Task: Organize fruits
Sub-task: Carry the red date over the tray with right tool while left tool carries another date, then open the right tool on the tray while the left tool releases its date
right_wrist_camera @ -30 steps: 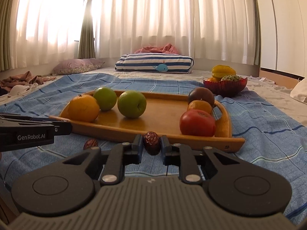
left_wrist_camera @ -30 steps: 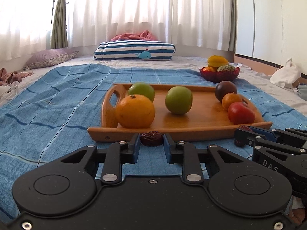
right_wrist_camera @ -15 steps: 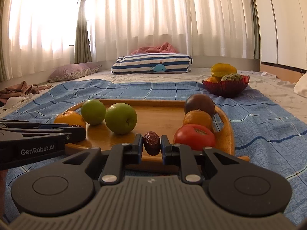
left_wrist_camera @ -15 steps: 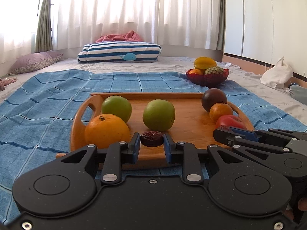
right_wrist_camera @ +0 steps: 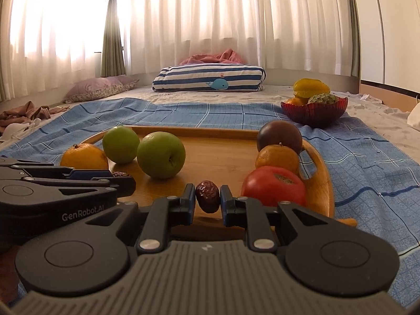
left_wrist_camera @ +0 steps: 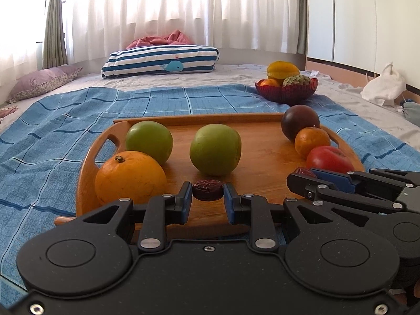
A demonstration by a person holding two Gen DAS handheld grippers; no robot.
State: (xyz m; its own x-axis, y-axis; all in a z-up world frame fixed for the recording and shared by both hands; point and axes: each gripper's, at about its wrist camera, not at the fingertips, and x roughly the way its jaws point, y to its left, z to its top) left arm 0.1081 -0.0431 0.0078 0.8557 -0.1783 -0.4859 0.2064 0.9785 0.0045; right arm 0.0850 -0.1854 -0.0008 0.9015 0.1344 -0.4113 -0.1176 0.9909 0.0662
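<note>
L view hides right date (right_wrist_camera: 207, 196); R view shows it whole.

You have a wrinkled dark red date (left_wrist_camera: 207, 189) lying sideways between your left gripper's pads, and a second date (right_wrist_camera: 207, 196) standing on end in your right one, both over the near edge of the wooden tray (left_wrist_camera: 262, 141). On the tray sit a big orange (left_wrist_camera: 130, 176), two green apples (left_wrist_camera: 149, 141) (left_wrist_camera: 215, 149), a dark plum (left_wrist_camera: 300, 121), a small orange (left_wrist_camera: 312, 141) and a tomato (left_wrist_camera: 328, 159).
</note>
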